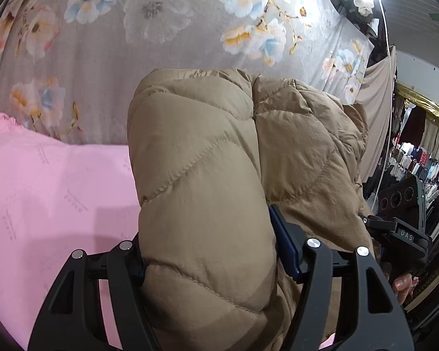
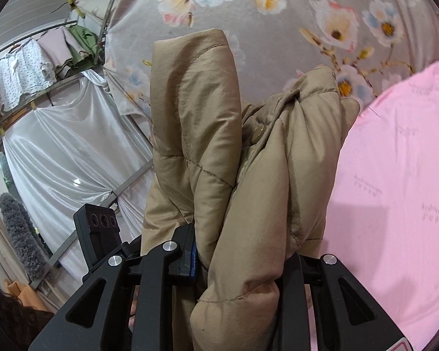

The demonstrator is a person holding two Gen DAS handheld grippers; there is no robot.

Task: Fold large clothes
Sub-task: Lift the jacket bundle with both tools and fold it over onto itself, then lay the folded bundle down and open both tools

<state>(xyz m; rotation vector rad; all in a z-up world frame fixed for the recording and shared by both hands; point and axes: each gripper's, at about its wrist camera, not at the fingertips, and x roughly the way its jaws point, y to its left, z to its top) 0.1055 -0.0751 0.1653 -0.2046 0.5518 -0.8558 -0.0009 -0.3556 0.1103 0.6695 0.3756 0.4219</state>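
A tan quilted puffer jacket (image 1: 207,158) fills the middle of the left wrist view and also shows in the right wrist view (image 2: 248,181). My left gripper (image 1: 210,251) is shut on a thick puffy fold of it. My right gripper (image 2: 243,254) is shut on another bunched part, with a snap button (image 2: 260,131) showing. Both hold the jacket lifted above a pink cloth (image 1: 44,199) and a grey floral sheet (image 1: 131,44). The jacket hides most of the fingers.
The other gripper (image 1: 401,231) shows at the right in the left wrist view, and at the lower left in the right wrist view (image 2: 99,228). A white satin drape (image 2: 64,152) and hanging clothes (image 2: 23,73) are left; a clothes rack (image 1: 418,163) is right.
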